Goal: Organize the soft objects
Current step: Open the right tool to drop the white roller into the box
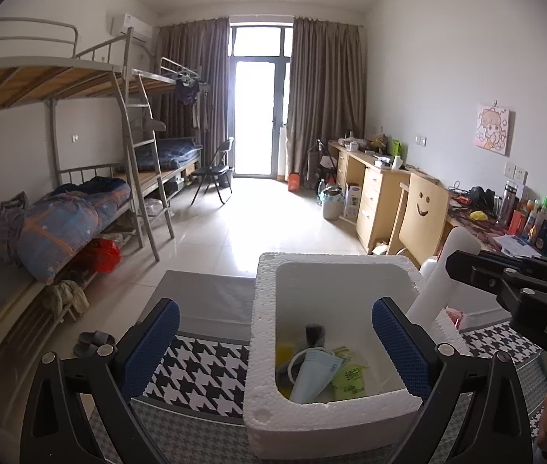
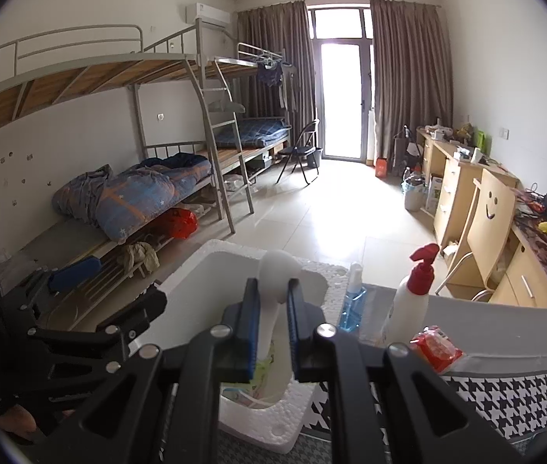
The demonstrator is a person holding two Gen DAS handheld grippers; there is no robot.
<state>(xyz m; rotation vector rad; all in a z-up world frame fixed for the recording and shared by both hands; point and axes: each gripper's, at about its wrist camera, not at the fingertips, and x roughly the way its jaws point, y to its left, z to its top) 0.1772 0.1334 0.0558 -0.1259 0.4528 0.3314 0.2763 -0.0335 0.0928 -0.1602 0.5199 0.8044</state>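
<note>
A white foam box (image 1: 265, 309) stands on the houndstooth-covered table (image 1: 203, 367). Inside it lie a pale blue face mask (image 1: 316, 375), a green tissue pack (image 1: 350, 379) and a dark object (image 1: 314, 334). My left gripper (image 1: 277, 348) hangs open over the near part of the box, its blue pads (image 1: 153, 344) wide apart and touching nothing. My right gripper (image 2: 273, 290) is shut on a white foam cylinder (image 2: 277, 266), held tilted over the box's right rim (image 2: 327, 274). In the left wrist view that cylinder (image 1: 462, 243) rises beside the right gripper (image 1: 455, 266).
Right of the box stand a white spray bottle with a red head (image 2: 416, 294) and a blue bottle (image 2: 352, 305); a red packet (image 2: 435, 348) lies nearby. A smiley-face chair (image 2: 493, 208) and a cluttered desk (image 2: 544, 247) are at the right, bunk beds (image 2: 138, 193) at the left.
</note>
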